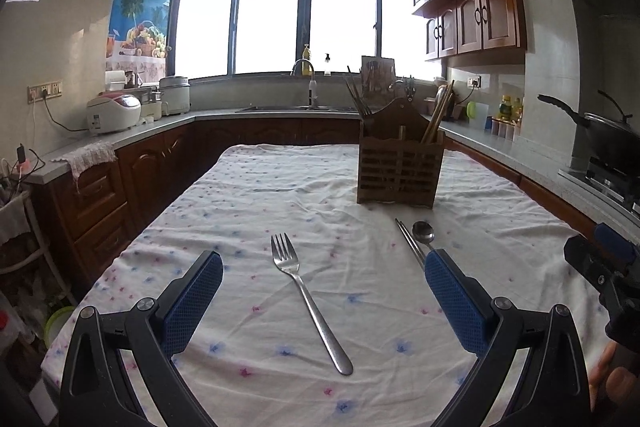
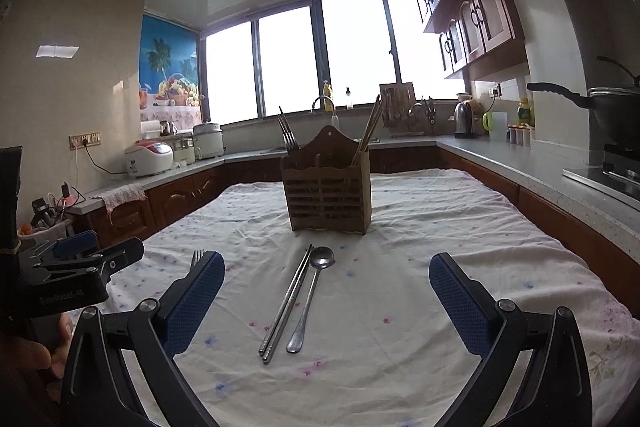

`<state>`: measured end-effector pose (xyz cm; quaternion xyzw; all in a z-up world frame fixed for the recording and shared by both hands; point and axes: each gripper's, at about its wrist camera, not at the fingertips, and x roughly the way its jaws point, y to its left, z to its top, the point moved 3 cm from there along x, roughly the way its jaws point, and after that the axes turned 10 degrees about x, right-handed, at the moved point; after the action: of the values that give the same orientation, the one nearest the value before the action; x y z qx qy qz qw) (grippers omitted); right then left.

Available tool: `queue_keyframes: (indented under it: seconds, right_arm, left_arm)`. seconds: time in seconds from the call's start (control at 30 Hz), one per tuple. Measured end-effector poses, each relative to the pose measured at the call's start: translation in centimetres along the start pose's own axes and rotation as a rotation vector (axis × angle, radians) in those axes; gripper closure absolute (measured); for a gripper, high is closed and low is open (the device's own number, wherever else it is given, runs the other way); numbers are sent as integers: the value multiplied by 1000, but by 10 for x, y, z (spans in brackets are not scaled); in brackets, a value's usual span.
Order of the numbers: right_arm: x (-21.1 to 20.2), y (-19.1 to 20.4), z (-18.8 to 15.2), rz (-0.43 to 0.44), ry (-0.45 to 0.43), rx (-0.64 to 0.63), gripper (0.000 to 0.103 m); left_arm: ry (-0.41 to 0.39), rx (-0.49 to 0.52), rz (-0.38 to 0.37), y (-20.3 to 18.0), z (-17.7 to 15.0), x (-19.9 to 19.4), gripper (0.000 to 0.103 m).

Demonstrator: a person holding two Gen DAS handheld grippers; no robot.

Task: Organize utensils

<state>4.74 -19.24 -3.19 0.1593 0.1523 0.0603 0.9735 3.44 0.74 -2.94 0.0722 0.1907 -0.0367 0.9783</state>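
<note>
You're in home kitchen: wooden cabinets (image 1: 476, 19), sink faucet (image 1: 303, 67) under window, rice cooker (image 1: 114, 113) on counter, wok (image 1: 612, 139) on stove.

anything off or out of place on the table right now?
Nothing damaged or spilled. Loose on the wrinkled tablecloth, not in the wooden holder: fork, chopsticks, spoon. Both grippers, left and right, are open and empty.

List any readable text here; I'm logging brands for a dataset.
Left claw, on its body: faint print, too blurred to quote.
Rice cooker, label: too small.
Bottles, labels: too small.
No other text.
</note>
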Motion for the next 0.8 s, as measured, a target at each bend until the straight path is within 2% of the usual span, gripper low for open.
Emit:
queue_keyframes:
  seconds: [0.33, 0.8]
  right_arm:
    - [-4, 0, 1, 5, -17, 9, 0]
    - [-6, 0, 1, 14, -17, 12, 0]
  left_arm:
    - [-32, 12, 16, -2, -2, -8, 1]
    - [-28, 8, 22, -1, -3, -8, 1]
